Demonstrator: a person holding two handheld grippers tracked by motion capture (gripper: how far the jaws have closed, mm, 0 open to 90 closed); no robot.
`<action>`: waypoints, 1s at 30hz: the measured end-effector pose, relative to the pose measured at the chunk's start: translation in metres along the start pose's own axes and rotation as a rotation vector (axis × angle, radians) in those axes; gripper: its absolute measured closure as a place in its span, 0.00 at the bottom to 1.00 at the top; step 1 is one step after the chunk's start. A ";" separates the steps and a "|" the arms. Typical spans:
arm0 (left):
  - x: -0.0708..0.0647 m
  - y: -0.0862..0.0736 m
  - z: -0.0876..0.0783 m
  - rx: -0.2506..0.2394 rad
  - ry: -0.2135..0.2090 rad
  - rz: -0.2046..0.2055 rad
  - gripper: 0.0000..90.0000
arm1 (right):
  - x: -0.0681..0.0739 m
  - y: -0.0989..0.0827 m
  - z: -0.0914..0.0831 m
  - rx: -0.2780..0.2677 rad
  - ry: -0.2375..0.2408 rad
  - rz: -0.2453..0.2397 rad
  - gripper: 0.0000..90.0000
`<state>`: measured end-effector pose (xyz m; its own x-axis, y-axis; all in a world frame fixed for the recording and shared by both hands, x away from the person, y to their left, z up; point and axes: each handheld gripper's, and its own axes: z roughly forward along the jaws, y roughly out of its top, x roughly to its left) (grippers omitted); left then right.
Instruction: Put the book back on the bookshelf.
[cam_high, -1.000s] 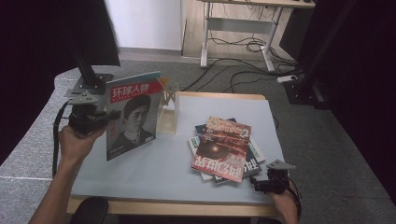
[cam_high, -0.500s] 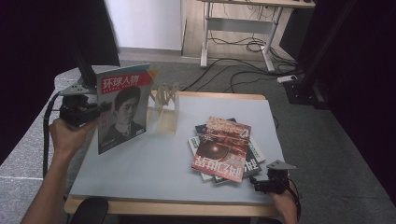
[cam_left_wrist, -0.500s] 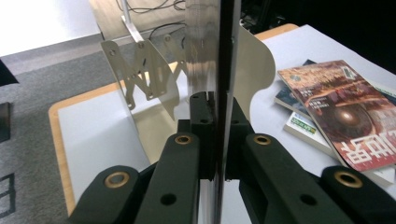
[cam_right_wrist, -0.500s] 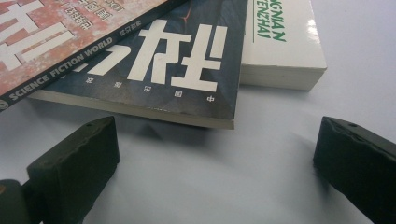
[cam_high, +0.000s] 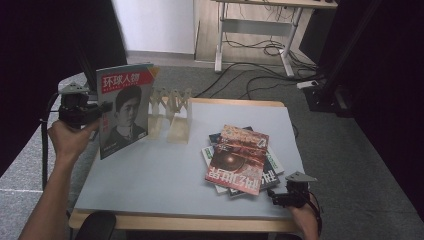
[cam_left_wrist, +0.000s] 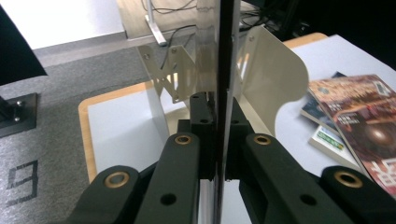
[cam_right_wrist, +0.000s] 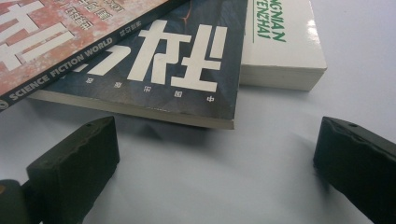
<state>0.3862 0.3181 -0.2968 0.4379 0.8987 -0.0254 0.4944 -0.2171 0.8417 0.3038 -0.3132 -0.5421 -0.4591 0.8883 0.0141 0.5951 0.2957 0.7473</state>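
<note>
My left gripper (cam_high: 102, 111) has its jaws clamped on an upright magazine (cam_high: 125, 112), titled 环球人物, at nine o'clock, beside the beige rack (cam_high: 172, 117). My right gripper (cam_right_wrist: 210, 154) rests at five o'clock, jaws wide and empty, facing the stack (cam_high: 239, 160): "SCIENCE FICTION WORLD" reads on one.

The left gripper (cam_high: 102, 111), clamped on the upright magazine (cam_high: 125, 112), has carried it up and to the left, off the beige rack (cam_high: 172, 117) it stood against, so a gap now shows between them
</note>
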 end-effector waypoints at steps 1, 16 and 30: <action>0.001 0.000 0.001 -0.003 0.005 -0.005 0.97 | 0.000 0.000 0.000 -0.001 0.000 -0.001 0.00; 0.005 0.002 0.036 -0.037 0.038 -0.043 0.97 | 0.000 0.000 0.000 -0.003 0.001 0.000 0.00; -0.005 0.001 0.078 -0.083 0.065 -0.028 0.97 | 0.000 0.000 0.000 -0.003 0.001 0.000 0.00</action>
<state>0.4433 0.2840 -0.3375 0.3737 0.9274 -0.0162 0.4403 -0.1620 0.8831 0.3038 -0.3134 -0.5424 -0.4600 0.8878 0.0150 0.5934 0.2948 0.7490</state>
